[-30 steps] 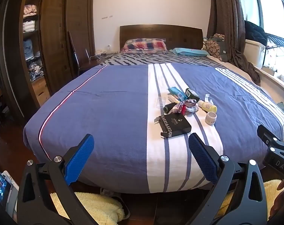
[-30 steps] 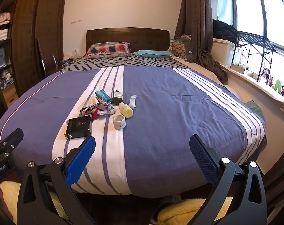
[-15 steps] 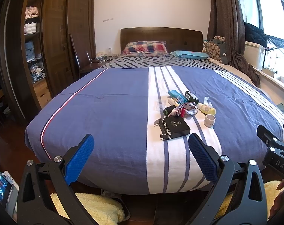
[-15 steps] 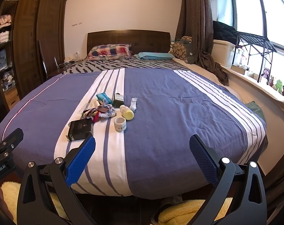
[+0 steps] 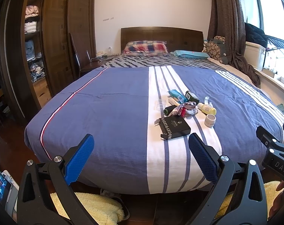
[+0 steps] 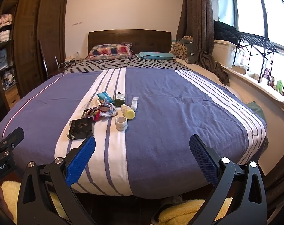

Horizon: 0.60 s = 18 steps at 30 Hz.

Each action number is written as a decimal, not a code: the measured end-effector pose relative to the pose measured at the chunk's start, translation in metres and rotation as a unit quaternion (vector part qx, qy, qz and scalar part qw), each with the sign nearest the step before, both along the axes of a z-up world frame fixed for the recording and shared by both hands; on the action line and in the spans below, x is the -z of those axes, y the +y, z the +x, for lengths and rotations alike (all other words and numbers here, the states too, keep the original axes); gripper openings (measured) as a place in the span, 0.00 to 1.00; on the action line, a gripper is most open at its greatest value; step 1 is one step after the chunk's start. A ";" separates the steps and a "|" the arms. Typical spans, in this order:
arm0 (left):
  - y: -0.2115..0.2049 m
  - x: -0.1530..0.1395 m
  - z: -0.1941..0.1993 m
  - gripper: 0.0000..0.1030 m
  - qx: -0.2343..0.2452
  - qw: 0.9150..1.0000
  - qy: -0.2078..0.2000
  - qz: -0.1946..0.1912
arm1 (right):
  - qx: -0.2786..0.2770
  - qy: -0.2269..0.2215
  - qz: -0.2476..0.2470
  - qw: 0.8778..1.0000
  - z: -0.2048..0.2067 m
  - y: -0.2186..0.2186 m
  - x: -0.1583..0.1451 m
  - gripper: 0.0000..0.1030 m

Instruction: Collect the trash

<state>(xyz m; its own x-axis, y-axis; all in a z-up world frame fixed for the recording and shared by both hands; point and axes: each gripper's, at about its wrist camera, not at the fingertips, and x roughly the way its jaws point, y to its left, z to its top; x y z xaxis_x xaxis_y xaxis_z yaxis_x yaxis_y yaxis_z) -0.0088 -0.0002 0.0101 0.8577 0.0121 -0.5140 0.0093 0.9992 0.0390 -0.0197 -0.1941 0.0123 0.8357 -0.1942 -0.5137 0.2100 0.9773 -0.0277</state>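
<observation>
A cluster of trash lies on the bed's white stripe: a black box, a small white cup, a yellow-capped bottle, a teal packet, a dark green carton and crumpled wrappers. My left gripper is open and empty at the bed's foot, short of the box. My right gripper is open and empty, to the right of the pile.
The blue striped bed fills both views. A wooden wardrobe stands left, curtain and window ledge with toys right. Yellow fluffy slippers lie on the floor under the grippers.
Both grippers have tilted or risen slightly, so the bed and trash sit lower in the views. Both stay open; nothing on the bed has moved.
</observation>
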 end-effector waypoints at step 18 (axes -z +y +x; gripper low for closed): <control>0.001 0.001 0.001 0.92 0.000 1.000 0.000 -0.001 | -0.002 -0.001 -0.001 1.000 0.000 0.001 -0.001 0.97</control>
<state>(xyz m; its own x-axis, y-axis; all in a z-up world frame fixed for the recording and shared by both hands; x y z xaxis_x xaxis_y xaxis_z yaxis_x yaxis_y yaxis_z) -0.0079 0.0010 0.0094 0.8579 0.0118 -0.5137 0.0085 0.9993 0.0373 -0.0196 -0.1930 0.0134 0.8377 -0.1911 -0.5116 0.2055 0.9782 -0.0290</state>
